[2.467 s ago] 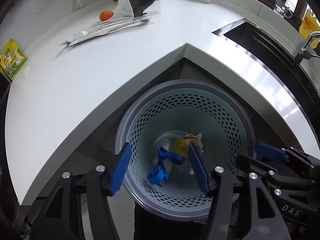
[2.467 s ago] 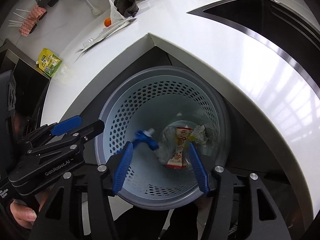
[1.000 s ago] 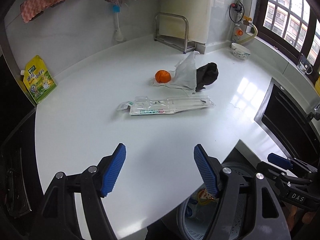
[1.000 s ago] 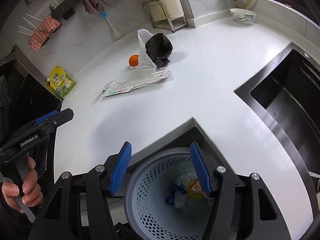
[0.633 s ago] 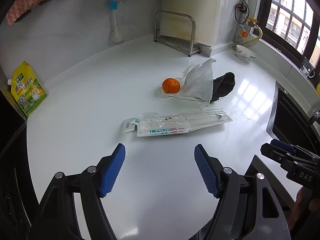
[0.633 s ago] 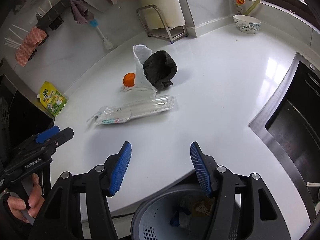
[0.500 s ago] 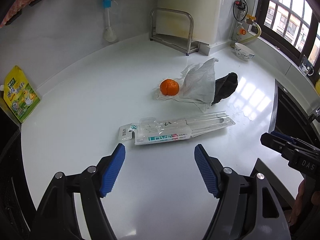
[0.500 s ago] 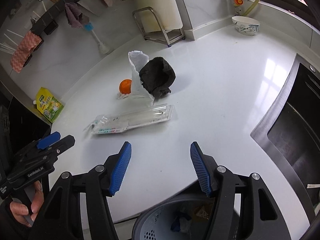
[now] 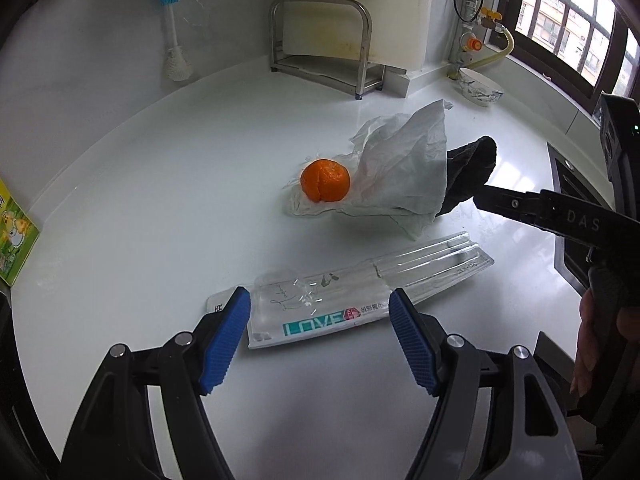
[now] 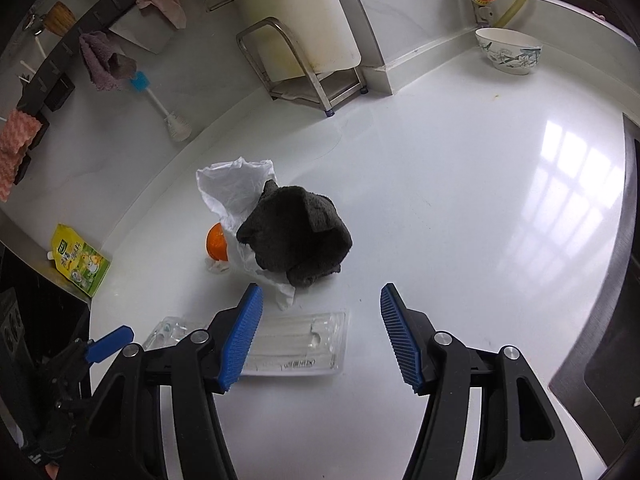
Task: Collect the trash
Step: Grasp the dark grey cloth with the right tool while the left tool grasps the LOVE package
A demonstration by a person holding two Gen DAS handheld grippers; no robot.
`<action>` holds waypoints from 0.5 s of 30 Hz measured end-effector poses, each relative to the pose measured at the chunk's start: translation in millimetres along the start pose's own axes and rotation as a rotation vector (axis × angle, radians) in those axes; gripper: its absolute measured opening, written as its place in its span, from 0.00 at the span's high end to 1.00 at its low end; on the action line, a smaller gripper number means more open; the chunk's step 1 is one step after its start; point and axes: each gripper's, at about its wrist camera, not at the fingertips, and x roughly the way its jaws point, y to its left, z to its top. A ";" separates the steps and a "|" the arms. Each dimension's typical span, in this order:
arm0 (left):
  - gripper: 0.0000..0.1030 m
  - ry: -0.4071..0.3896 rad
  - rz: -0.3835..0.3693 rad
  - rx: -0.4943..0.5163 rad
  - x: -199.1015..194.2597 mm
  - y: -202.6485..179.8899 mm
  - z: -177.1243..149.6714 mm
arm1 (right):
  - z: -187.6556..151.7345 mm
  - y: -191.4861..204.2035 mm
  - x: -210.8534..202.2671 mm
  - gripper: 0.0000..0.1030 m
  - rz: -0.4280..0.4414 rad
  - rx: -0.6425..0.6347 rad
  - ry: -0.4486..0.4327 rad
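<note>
Moved: both views have swung off the bin onto the tabletop [image 9: 160, 200].
Package: clear plastic package [image 9: 360, 292] lies flat, under the left hand-held gripper [image 9: 320, 340], jaws wide, empty.
Right hand-held gripper [image 10: 320, 332]: wide, empty, before the black cloth [image 10: 296, 240].
Risk: pads may skid over the flat plastic; tissue [image 9: 400, 176] and orange [image 9: 325, 180] sit close.

Daylight enters through the window [image 9: 568, 20] at the upper right and lays bright, pane-shaped glare on the glossy white counter [image 10: 572, 184] toward its right edge. Shadows under things are soft and faint. Both fisheye views bend straight lines, darken to black at their corners, and stay sharp centrally.
</note>
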 end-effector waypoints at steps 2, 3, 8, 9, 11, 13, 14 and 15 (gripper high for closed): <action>0.32 0.003 -0.005 0.000 2.8 2.0 0.3 | 5.2 0.0 3.3 0.43 0.027 0.016 -0.008; 0.32 0.005 -0.006 0.000 4.2 3.2 0.3 | 7.9 0.4 3.7 0.41 0.042 0.022 -0.014; 0.32 0.014 -0.011 -0.013 9.0 10.2 0.8 | 20.6 2.7 14.4 0.37 0.035 0.041 -0.024; 0.32 0.015 -0.010 -0.013 10.0 11.0 1.1 | 22.3 2.4 19.4 0.37 0.025 0.047 -0.015; 0.32 0.016 -0.009 -0.012 11.3 12.4 1.4 | 24.8 2.3 31.1 0.37 0.012 0.052 0.010; 0.32 0.014 -0.009 -0.010 12.4 13.0 1.9 | 25.2 2.6 40.4 0.38 0.014 0.052 0.024; 0.32 0.015 -0.011 -0.009 13.5 13.2 2.3 | 24.9 2.8 43.3 0.39 0.018 0.052 0.027; 0.32 0.016 -0.015 -0.007 15.0 13.3 2.7 | 24.6 3.4 45.3 0.47 0.028 0.052 0.030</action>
